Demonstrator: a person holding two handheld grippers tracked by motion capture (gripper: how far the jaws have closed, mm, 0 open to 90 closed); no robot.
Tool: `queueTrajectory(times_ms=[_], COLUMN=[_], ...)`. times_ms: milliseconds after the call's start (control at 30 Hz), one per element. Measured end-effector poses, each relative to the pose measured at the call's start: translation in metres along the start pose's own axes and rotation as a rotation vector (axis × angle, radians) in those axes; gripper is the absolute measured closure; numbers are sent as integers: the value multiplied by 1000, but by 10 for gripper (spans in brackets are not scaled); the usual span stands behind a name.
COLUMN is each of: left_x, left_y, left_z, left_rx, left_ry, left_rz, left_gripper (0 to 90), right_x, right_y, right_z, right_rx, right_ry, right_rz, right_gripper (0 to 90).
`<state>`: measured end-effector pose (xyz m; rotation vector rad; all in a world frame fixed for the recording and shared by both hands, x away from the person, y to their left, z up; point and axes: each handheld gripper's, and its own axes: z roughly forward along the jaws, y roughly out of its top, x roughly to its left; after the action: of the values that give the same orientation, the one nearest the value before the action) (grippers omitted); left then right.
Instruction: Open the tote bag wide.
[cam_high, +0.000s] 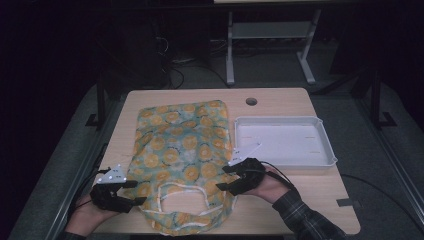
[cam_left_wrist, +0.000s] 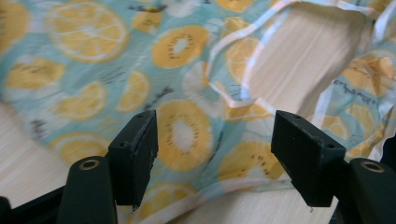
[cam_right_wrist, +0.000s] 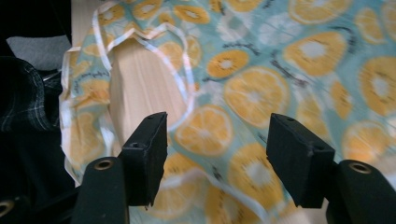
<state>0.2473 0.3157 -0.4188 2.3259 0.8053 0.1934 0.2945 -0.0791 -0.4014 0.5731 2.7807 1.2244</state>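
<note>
Since the fruit-print bag (cam_high: 180, 155) lies spread flat on the table (cam_high: 280, 97) with its handle loop toward the person, each gripper sits at one side of that end, likely to work it evenly. The left gripper (cam_high: 131, 192) and the right gripper (cam_high: 226, 178) both have jaws apart, nothing pinched; a white tray (cam_high: 327, 142) waits beside the bag

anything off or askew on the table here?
Nothing damaged or spilled. The fruit-print bag lies flat but slightly crooked on the table, its near edge rumpled around the handle cutout and hanging past the front edge. The white tray sits square beside it.
</note>
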Motion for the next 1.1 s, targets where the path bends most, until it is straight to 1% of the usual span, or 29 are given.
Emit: queueTrajectory(times_ms=[33, 67, 133, 167, 200, 233, 267, 300, 367, 400, 433, 500, 533, 567, 600, 633, 667, 700, 733, 767, 800, 833, 867, 900, 967, 1000, 1033, 1067, 1100], left_x=[-2, -3, -3, -3, -3, -2, -3, -3, -2, -1, -2, -1, -2, -2, -3, -3, -3, -4, -4, -4, -4, -4, -4, -3, -4, -4, -6, -6, -5], left_y=[0, 0, 0, 0, 0, -1, -1, -2, -3, -3, -4, -5, -5, -5, -5, -5, -5, -5, -5, -5, -6, -6, -7, -7, -7, -7, -7, -7, -6], left_z=[2, 3, 5, 6, 6, 7, 7, 8, 10, 11, 13, 16, 18, 19, 22, 23, 23, 25, 26, 27, 28, 30, 31, 33, 37, 39, 40, 40, 40], left_rx=[0, 5, 8, 8, 7, 8, 7, 7, 13, 22, 33, 52, 53, 61, 60, 60, 74, 72, 80, 89, 94, 108, 115, 123, 140, 146, 140, 144, 147], left_ry=[-4, -12, -12, -17, -20, -20, -22, -23, -24, -20, -16, -18, -25, -28, -38, -42, -47, -52, -57, -59, -61, -58, -61, -58, -65, -70, -65, -65, -60], left_rz=[5, 11, 28, 26, 25, 26, 18, 18, 22, 39, 38, 55, 45, 63, 53, 61, 65, 62, 67, 77, 72, 83, 76, 88, 88, 89, 88, 94, 109], left_gripper=[297, 292, 277, 277, 269, 266, 266, 263, 242, 225, 204, 170, 159, 152, 149, 145, 145, 145, 145, 145, 145, 144, 144, 143, 142, 140, 132, 133, 133], right_x=[2, 2, 7, 7, 9, 10, 10, 11, 13, 14, 15, 14, 14, 13, 13, 12, 12, 11, 11, 9, 9, 6, 6, 5, 5, 5, 5, 6, 7], right_y=[2, 4, 7, 7, 7, 4, 4, 2, -2, -4, -6, -10, -12, -13, -14, -17, -17, -19, -20, -22, -23, -25, -25, -27, -26, -27, -27, -27, -27], right_z=[3, 7, 16, 16, 20, 27, 27, 31, 38, 40, 43, 47, 49, 51, 52, 53, 53, 54, 54, 55, 56, 58, 58, 60, 60, 60, 60, 60, 61], right_rx=[8, 16, 40, 40, 52, 88, 88, 101, 145, 166, 173, 185, 192, 202, 213, 217, 217, 219, 222, 227, 232, 245, 245, 253, 253, 251, 251, 251, 252], right_ry=[6, 8, 27, 27, 39, 45, 45, 43, 34, 27, 32, 43, 49, 46, 39, 43, 43, 41, 45, 42, 43, 44, 44, 42, 39, 37, 31, 25, 16], right_rz=[2, -28, -21, -21, -27, -72, -72, -97, -125, -132, -138, -140, -138, -145, -160, -163, -163, -164, -159, -163, -157, -160, -160, -157, -157, -158, -163, -172, -187], right_gripper=[360, 352, 330, 330, 314, 286, 286, 265, 222, 206, 204, 182, 178, 169, 163, 153, 153, 148, 142, 136, 131, 114, 114, 112, 111, 112, 111, 112, 105])
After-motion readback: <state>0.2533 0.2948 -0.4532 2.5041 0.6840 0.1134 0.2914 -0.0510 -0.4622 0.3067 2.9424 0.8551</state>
